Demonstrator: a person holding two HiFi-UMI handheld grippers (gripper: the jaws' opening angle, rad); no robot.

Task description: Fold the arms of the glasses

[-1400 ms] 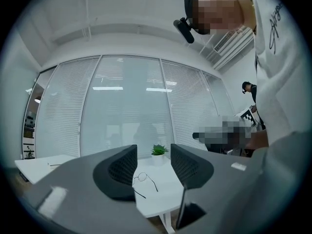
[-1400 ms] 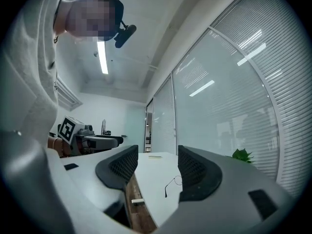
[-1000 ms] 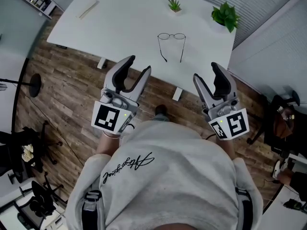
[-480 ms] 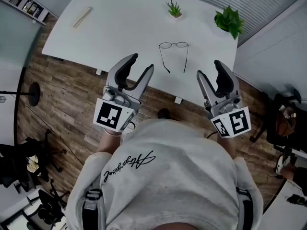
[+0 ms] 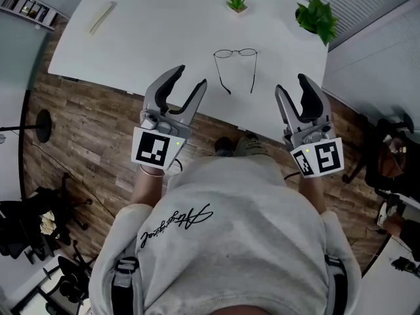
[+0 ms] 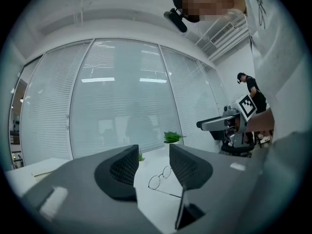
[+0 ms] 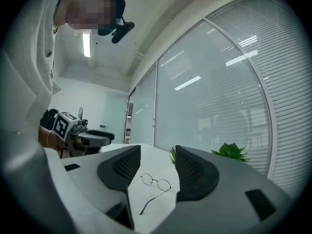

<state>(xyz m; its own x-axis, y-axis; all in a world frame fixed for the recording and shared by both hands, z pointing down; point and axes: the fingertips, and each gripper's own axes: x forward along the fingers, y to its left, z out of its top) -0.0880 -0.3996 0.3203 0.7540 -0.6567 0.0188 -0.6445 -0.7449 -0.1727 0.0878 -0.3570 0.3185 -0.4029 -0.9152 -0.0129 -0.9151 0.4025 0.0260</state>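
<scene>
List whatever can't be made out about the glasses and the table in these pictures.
- Hinges of the glasses: head view, too small to tell.
- One arm of the glasses: left gripper view, its end runs behind a jaw of the left gripper.
- Pale strip on the table: head view, too small to identify.
- Table's far edge: head view, cut off by the top edge.

1. Thin dark wire-rimmed glasses [image 5: 235, 52], with round clear lenses.
2. Both arms unfolded (roughly parallel, straight back from the lenses).
3. On white table [image 5: 151, 38], near its front edge; lenses face the far side, arm tips point toward the person.
</scene>
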